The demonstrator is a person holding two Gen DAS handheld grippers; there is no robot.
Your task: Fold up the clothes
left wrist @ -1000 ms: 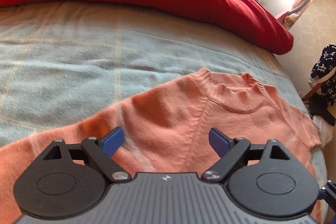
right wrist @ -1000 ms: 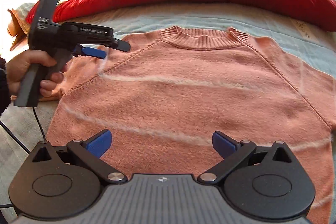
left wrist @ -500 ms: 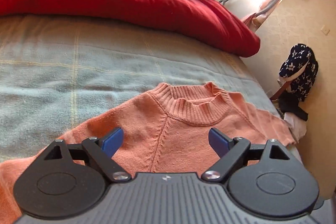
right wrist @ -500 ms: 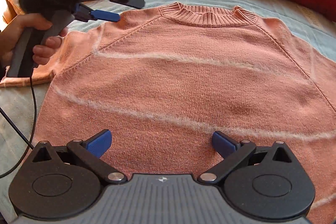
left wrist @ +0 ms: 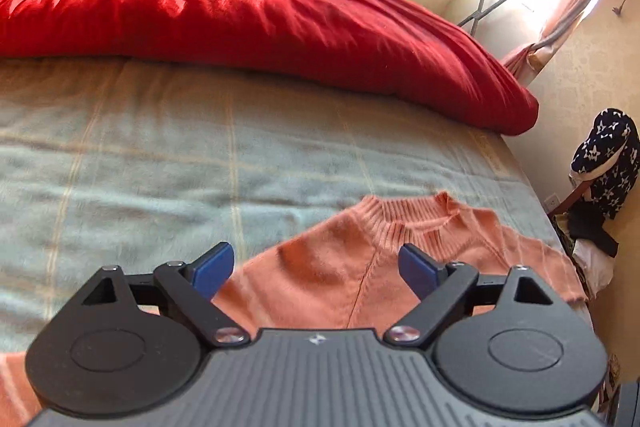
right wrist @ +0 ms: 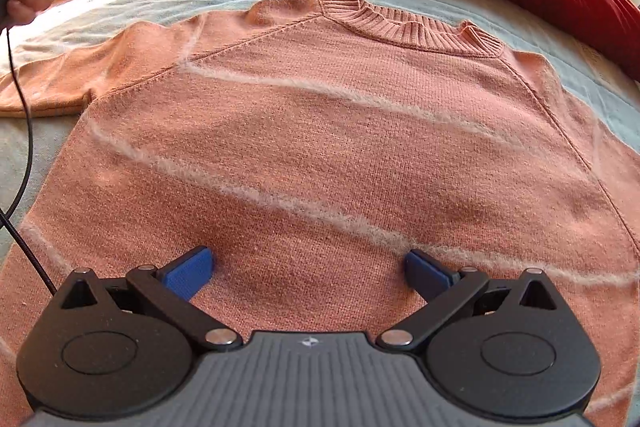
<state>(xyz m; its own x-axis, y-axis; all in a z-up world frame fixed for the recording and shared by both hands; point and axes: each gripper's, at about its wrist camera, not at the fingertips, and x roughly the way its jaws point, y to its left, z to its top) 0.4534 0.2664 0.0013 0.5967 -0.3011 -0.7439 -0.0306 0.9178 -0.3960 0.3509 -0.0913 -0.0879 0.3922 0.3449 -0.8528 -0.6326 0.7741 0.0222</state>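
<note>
Sweater [right wrist: 340, 155] spread flat, front up, on the bed [left wrist: 200, 155], sleeves out, which suits folding. Left tongs [left wrist: 316, 263] above its shoulder, right tongs [right wrist: 308, 267] over its lower body; both wide open, gripping nothing.

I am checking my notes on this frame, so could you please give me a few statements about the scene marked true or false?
1. The sweater lies spread flat on the bed, collar away from the right tongs. True.
2. The right tongs are shut on the hem. False: they are open, gripping nothing.
3. The left tongs are open. True.
4. The sweater is blue. False: it is salmon pink with pale stripes.
5. A red duvet lies beyond the sweater. True.
</note>
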